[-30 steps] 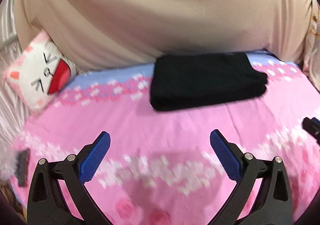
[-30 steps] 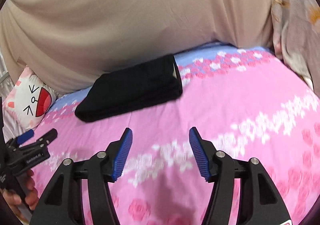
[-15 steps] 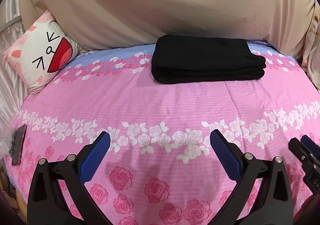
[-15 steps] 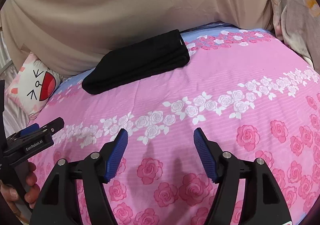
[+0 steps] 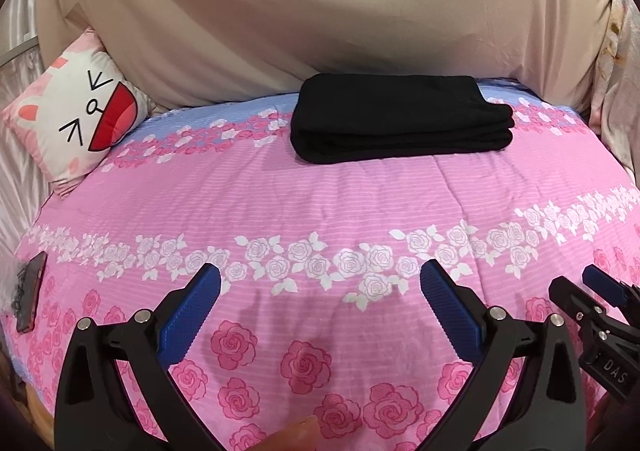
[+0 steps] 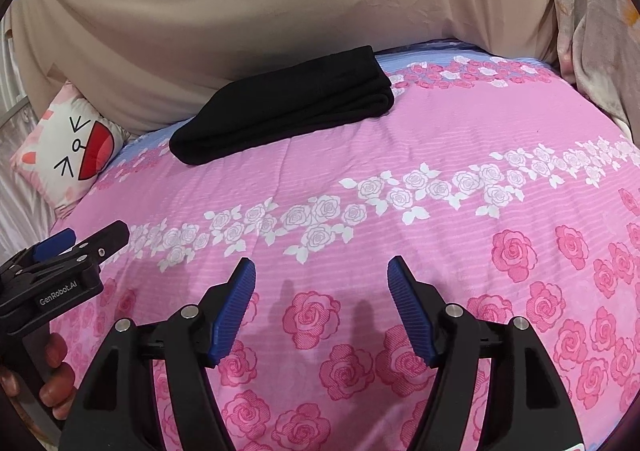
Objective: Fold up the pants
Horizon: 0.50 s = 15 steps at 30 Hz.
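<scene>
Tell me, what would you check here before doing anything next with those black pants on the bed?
1. Pants folded into a neat stack: ok.
2. Pants lying fully on the bedspread, near the far edge: ok.
3. Left gripper open, nothing between its fingers: ok.
4. Right gripper open and empty, jaws just widened: ok.
5. Both grippers apart from the pants, over bare bedspread: ok.
6. Pillow and phone away from the pants: ok.

A bed [image 5: 360, 195] in a pink rose-print cover carries folded black pants [image 5: 400, 119] at twelve o'clock (neatly stacked), a cat-face pillow [image 5: 76, 111] at ten, a phone [image 5: 30, 297] at eight.
</scene>
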{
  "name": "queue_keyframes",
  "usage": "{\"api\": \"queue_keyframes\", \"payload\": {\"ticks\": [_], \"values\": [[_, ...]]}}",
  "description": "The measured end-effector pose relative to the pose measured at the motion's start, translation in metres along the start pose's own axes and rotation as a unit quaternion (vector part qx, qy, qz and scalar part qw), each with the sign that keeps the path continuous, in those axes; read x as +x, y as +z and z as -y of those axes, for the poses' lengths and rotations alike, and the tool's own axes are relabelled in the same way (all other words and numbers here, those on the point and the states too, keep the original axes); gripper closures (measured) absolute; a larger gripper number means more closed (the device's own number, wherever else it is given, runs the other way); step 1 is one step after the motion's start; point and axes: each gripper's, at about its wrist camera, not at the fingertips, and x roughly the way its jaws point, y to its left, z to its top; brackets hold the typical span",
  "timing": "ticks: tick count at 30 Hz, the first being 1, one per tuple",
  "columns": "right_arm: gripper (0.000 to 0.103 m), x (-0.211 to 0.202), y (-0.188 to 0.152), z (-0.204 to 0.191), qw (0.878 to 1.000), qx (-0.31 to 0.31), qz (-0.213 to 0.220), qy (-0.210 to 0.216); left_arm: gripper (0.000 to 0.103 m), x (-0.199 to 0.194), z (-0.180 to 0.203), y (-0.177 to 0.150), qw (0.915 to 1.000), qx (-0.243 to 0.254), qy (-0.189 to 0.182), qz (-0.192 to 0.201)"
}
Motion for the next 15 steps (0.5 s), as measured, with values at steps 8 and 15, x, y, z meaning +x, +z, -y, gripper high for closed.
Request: {"api": "queue_keyframes", "payload": {"ticks": [8,15], "values": [[0.035,0.0005,-0.0024,-0.0046,1.000,-0.008,-0.003,-0.006,0.005,0.0058,0.0005,-0.0057,0.9997,-0.011,-0.012,-0.018],[0.035,0.0039,-0.0028,-0.0044,1.000,-0.006,-0.013,-0.009,0.005,0.0092,0.0043,-0.0100,0.9997,-0.007,-0.007,-0.024]]}}
